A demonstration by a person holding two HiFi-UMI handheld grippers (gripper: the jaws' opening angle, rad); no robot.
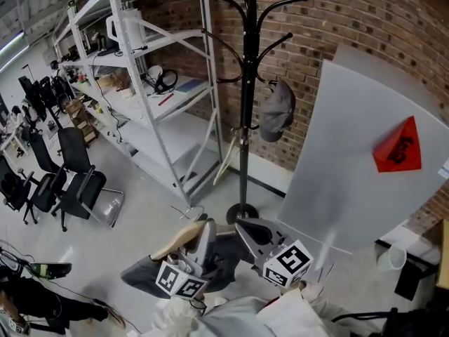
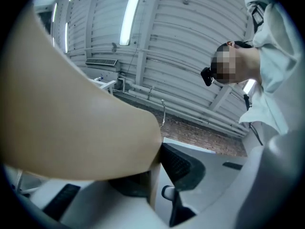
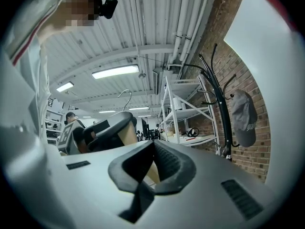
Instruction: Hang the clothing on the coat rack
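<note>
A black coat rack (image 1: pixel 245 104) stands before the brick wall, with a grey cap (image 1: pixel 276 111) hanging on one of its hooks. Low in the head view both grippers hold a wooden hanger (image 1: pixel 179 239) with dark grey clothing (image 1: pixel 140 272) draped on it. My left gripper (image 1: pixel 203 236) is shut on one arm of the hanger (image 2: pixel 71 128), which fills the left of its view. My right gripper (image 1: pixel 247 232) is shut on the other arm, and tan wood shows between its black pads (image 3: pixel 164 163). The rack (image 3: pixel 221 109) and cap (image 3: pixel 244 118) rise to the right of that gripper.
White metal shelving (image 1: pixel 161 83) runs along the left of the rack. A pale spare hanger (image 1: pixel 226 159) hangs low on the rack. A large grey board (image 1: pixel 351 167) with a red triangle leans on the wall at right. Black office chairs (image 1: pixel 77 181) stand at far left.
</note>
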